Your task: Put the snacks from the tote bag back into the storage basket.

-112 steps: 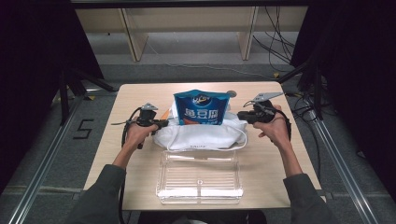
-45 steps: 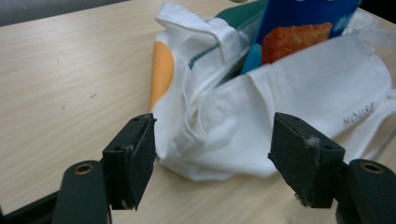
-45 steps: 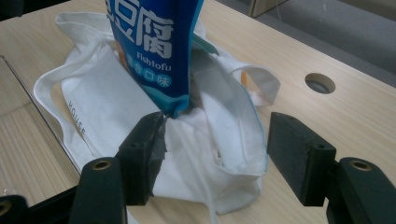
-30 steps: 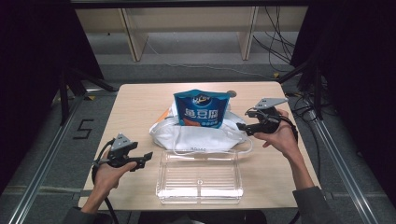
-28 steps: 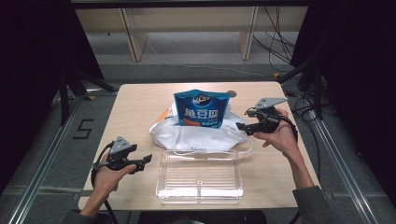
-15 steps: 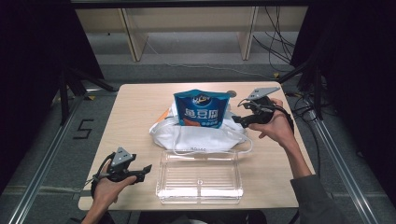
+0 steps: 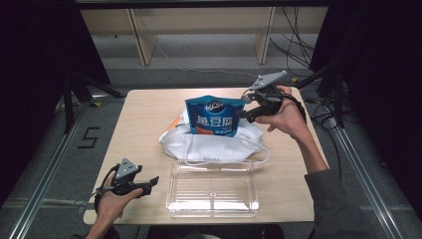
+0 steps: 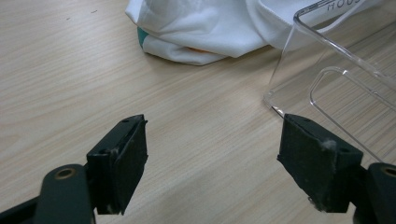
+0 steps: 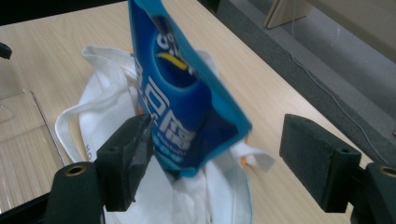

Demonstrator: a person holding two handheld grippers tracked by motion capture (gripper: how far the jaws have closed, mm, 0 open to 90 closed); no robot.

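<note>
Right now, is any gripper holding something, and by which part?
Nothing is held. The right gripper has just been opening; its jaws straddle the blue pouch's edge without pressing. The left gripper is open over bare table.

I can read a big black "5" (image 7: 89,138) marked on the grey floor (image 7: 59,164) to the left of the tabletop. The blue bag (image 7: 214,117) has large white letters on its front, but I cannot read them. The white cloth bag (image 8: 205,28) shows grey letters "HOUS" at its edge.
</note>
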